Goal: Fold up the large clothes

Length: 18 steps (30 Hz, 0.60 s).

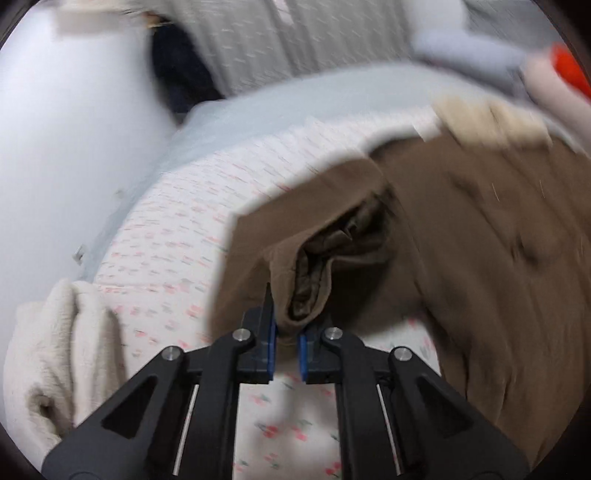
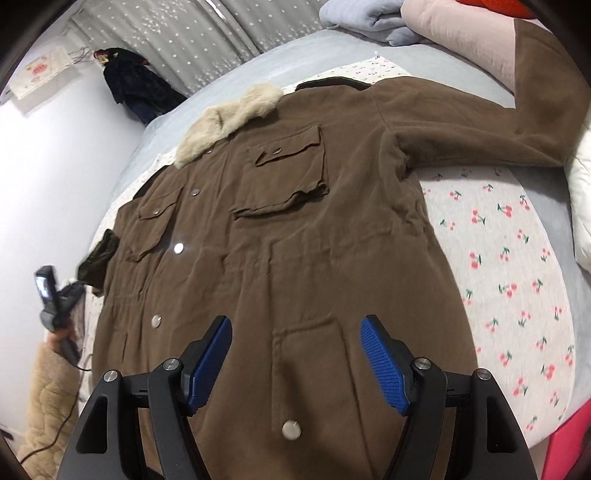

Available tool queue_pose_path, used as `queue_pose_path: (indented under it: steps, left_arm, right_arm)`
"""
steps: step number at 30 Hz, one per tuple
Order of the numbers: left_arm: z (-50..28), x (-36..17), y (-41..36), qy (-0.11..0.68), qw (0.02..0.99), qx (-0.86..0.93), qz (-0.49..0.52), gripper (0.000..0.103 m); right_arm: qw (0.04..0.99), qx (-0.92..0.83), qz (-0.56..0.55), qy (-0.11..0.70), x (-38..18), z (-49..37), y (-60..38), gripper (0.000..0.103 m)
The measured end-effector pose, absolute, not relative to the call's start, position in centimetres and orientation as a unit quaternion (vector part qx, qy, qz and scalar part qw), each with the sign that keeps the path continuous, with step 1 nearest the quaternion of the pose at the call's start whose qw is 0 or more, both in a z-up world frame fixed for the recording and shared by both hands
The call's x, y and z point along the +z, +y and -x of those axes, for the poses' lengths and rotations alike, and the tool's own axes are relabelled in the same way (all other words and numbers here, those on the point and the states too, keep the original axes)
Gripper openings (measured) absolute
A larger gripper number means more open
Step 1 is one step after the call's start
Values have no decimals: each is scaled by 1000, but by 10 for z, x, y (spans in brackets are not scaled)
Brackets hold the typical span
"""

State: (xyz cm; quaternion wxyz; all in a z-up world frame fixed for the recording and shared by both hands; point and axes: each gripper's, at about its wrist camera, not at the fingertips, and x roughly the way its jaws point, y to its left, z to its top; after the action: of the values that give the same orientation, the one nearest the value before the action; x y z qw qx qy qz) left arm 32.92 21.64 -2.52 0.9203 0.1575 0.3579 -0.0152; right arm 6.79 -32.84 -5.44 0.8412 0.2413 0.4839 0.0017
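Observation:
A brown coat [image 2: 295, 229] with a cream fur collar [image 2: 225, 122] lies front up, spread across the bed. My right gripper [image 2: 295, 325] hovers open over its lower front, with no cloth between the blue pads [image 2: 384, 358]. One sleeve [image 2: 480, 122] stretches out to the right. In the left wrist view my left gripper [image 1: 287, 334] is shut on the cuff [image 1: 295, 295] of the other sleeve [image 1: 314, 229], whose dark lining shows. That gripper [image 2: 74, 288] also appears at the far left of the right wrist view, beside the cuff [image 2: 99, 254].
The bed wears a white cherry-print sheet [image 2: 509, 266] over grey bedding [image 2: 258, 62]. A cream fleece blanket [image 1: 55, 350] lies at the bed's left edge by the white wall [image 1: 55, 147]. Folded bedding [image 2: 369, 18] is piled at the head. Dark clothes [image 2: 136, 85] hang by the curtain.

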Motion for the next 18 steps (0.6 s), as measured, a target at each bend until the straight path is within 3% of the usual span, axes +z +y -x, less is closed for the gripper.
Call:
queue_pose_path:
  steps: [7, 10, 13, 16, 18]
  left_arm:
    - [-347, 36, 341, 296, 926, 234, -22, 10]
    - [-357, 20, 376, 324, 886, 332, -21, 12]
    - [-373, -9, 380, 380, 847, 369, -46, 22]
    - [-376, -20, 371, 400, 826, 394, -48, 43]
    - [-373, -14, 352, 392, 836, 379, -57, 81]
  right_arm:
    - [838, -14, -236, 492, -64, -84, -338, 74]
    - [837, -18, -241, 492, -67, -86, -344, 74]
    - [836, -24, -245, 490, -69, -89, -351, 74]
    - [836, -28, -248, 488, -68, -88, -359, 74]
    - [838, -34, -245, 486, -64, -85, -367, 74]
